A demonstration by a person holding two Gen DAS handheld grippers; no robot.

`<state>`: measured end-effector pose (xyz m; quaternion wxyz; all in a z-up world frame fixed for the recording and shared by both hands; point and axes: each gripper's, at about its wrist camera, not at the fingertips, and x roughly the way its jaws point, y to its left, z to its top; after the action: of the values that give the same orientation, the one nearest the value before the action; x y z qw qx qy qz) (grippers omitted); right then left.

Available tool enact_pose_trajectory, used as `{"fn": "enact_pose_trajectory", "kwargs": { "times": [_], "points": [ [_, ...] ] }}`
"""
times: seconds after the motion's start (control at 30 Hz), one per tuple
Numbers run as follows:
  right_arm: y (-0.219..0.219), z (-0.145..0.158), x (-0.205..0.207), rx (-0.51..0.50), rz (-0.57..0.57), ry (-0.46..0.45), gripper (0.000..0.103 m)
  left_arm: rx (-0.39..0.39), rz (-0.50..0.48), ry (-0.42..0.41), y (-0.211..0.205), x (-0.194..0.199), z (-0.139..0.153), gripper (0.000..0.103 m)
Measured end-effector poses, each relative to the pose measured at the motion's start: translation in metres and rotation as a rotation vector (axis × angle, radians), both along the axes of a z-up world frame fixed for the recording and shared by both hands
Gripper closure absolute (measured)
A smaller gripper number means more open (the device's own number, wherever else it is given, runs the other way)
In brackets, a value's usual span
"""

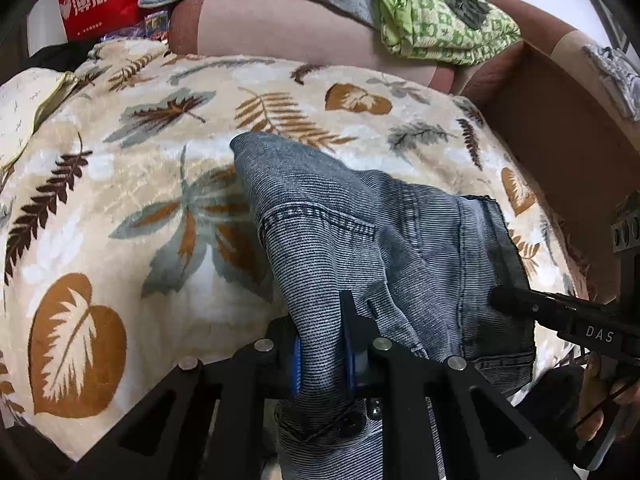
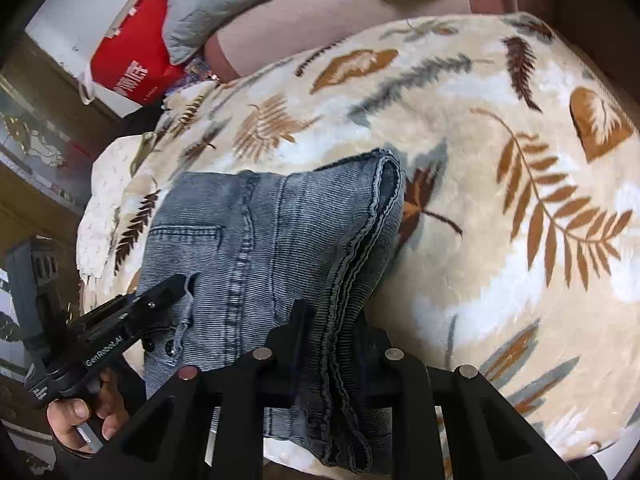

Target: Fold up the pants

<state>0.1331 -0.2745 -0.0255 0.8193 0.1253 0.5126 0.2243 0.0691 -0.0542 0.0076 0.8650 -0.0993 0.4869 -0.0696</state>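
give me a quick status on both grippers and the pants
Left gripper shut on pants. Right gripper shut on stacked edges. Pants bunched, half folded on leaf blanket. Nothing in the way.

The right tongs (image 2: pixel 328 336) clamp the stacked edge of the folded pants (image 2: pixel 272 240) at six o'clock. The left tongs (image 2: pixel 176 284) touch the waistband at eight o'clock. A leaf-print blanket (image 2: pixel 500 200) lies beneath.

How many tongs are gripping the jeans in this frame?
2. The left tongs clamp the jeans at one near edge; the right tongs clamp the stacked edges on the other side.
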Motion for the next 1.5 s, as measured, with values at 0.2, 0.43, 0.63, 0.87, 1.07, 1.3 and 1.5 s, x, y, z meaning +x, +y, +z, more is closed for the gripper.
{"fn": "enact_pose_trajectory", "kwargs": {
  "times": [0.2, 0.43, 0.63, 0.87, 1.07, 1.3, 1.5],
  "points": [
    [0.012, 0.040, -0.001, 0.037, 0.015, -0.092, 0.084, 0.000, 0.020, -0.114, 0.019, 0.001, 0.045, 0.087],
    [0.042, 0.096, 0.027, 0.063, 0.047, -0.215, 0.084, 0.030, 0.054, -0.200, 0.050, 0.032, 0.088, 0.086],
    [0.067, 0.102, 0.062, 0.096, 0.053, -0.201, 0.084, 0.027, 0.073, -0.205, 0.072, 0.062, 0.083, 0.086],
    [0.078, 0.006, 0.109, 0.027, -0.026, -0.004, 0.061, 0.056, 0.140, 0.002, 0.085, 0.099, -0.017, 0.045],
    [0.060, -0.015, 0.082, -0.015, -0.125, -0.044, 0.038, 0.074, 0.250, -0.027, 0.102, 0.056, -0.017, 0.034],
    [0.079, 0.017, 0.011, -0.117, -0.030, -0.285, 0.013, 0.213, 0.265, -0.070, 0.084, 0.021, -0.019, 0.016],
    [0.097, -0.028, 0.009, -0.318, 0.050, -0.184, 0.008, 0.197, 0.280, -0.044, 0.087, 0.016, -0.017, 0.016]
  ]
}}
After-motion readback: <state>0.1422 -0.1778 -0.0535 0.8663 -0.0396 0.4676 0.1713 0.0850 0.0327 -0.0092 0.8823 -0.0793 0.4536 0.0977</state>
